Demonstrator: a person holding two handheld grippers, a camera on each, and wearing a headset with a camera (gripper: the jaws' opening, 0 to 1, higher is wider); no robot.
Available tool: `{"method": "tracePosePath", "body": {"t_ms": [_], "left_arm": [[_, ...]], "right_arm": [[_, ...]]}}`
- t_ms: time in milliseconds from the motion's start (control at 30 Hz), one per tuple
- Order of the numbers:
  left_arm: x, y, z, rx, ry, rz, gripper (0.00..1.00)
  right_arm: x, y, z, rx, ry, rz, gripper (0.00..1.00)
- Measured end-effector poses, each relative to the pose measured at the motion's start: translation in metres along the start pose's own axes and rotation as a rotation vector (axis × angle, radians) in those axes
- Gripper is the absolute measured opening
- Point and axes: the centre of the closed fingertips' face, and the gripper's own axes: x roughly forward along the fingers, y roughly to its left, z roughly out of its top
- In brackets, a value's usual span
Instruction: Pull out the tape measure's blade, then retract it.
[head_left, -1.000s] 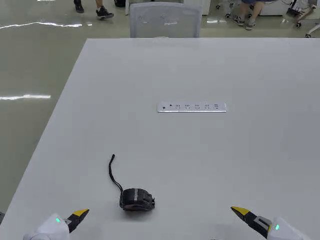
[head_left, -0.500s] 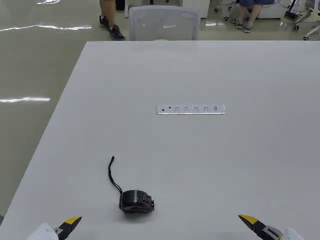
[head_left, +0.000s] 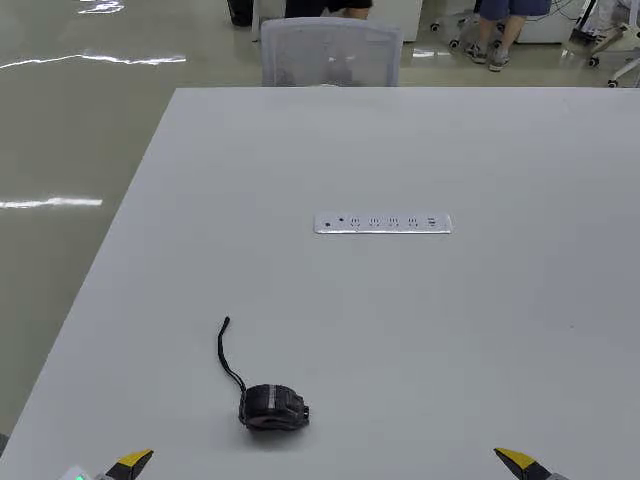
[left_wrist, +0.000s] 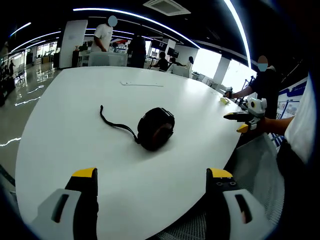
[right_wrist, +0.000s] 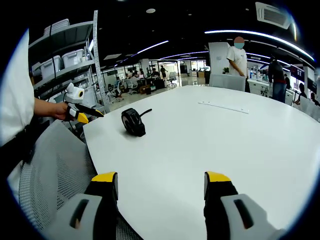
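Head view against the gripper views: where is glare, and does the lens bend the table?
Head view: bright streaks of glare on the floor, table edges straight. Left gripper view: fisheye curves the table's edge, tape measure sharp. Right gripper view: same curving.

head: high, looking down on table (head_left: 450, 330) | gripper views: low, near edge, facing inward | shared: tape measure (left_wrist: 156, 128)

A white worktop (head_left: 450, 330) with an inset power strip (head_left: 383, 223) stands on glossy floor (head_left: 70, 130), grey chair (head_left: 330, 55) beyond, light strips (left_wrist: 110, 12) overhead.
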Motion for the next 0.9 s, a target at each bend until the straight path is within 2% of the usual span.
{"method": "tracePosePath", "body": {"t_ms": [333,900], "left_arm": [[-0.0050,0.0003,-0.0033,-0.007,0.002,0.005,0.88],[-0.0041,0.0001,-0.0069,-0.005,0.013,0.006,0.88]], "right_arm": [[-0.0045,0.0016,-0.0035,0.014,0.001,-0.008,0.72],[-0.0058,0.0007,-0.0037,0.014,-0.002,-0.012,0.73]]}}
